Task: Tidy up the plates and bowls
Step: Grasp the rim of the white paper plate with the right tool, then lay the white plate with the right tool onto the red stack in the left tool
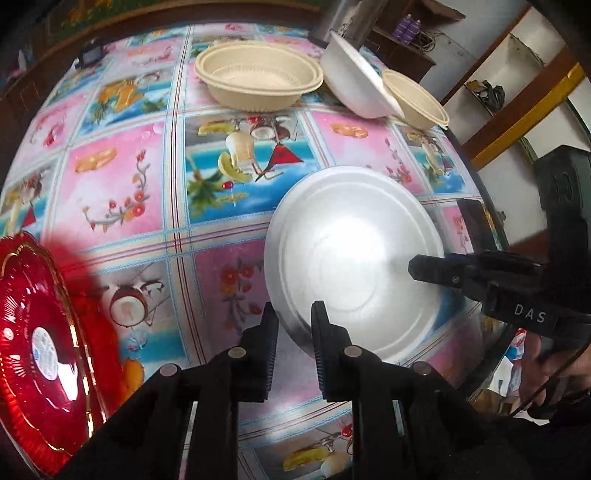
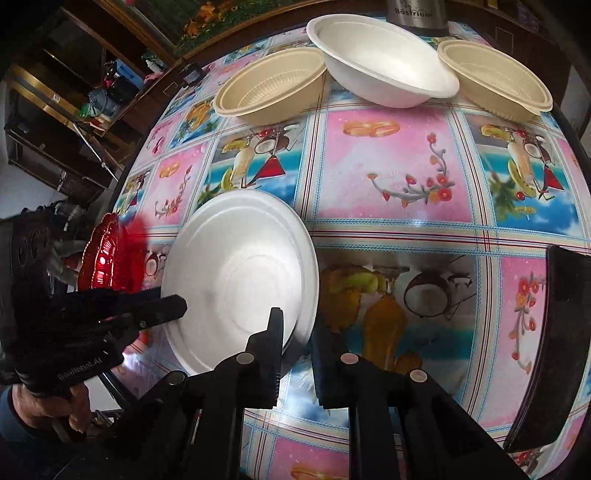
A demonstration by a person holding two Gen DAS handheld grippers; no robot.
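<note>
A white foam plate (image 1: pixel 351 266) (image 2: pixel 243 277) lies on the patterned tablecloth near the front edge. My left gripper (image 1: pixel 293 325) is open, its fingers straddling the plate's near rim. My right gripper (image 2: pixel 299 328) is open with its left finger over the plate's right rim; it shows in the left wrist view (image 1: pixel 436 271) reaching over the plate. A red plastic plate (image 1: pixel 37 347) (image 2: pixel 105 258) lies at the left. At the back stand a beige bowl (image 1: pixel 258 77) (image 2: pixel 273 86), a tilted white bowl (image 1: pixel 351 81) (image 2: pixel 384 62) and a second beige bowl (image 1: pixel 417 99) (image 2: pixel 495 79).
A black flat object (image 2: pixel 550 350) lies at the table's right edge. A steel container (image 2: pixel 417 14) stands behind the bowls. Wooden shelves (image 2: pixel 74 110) with clutter are off the table to the left.
</note>
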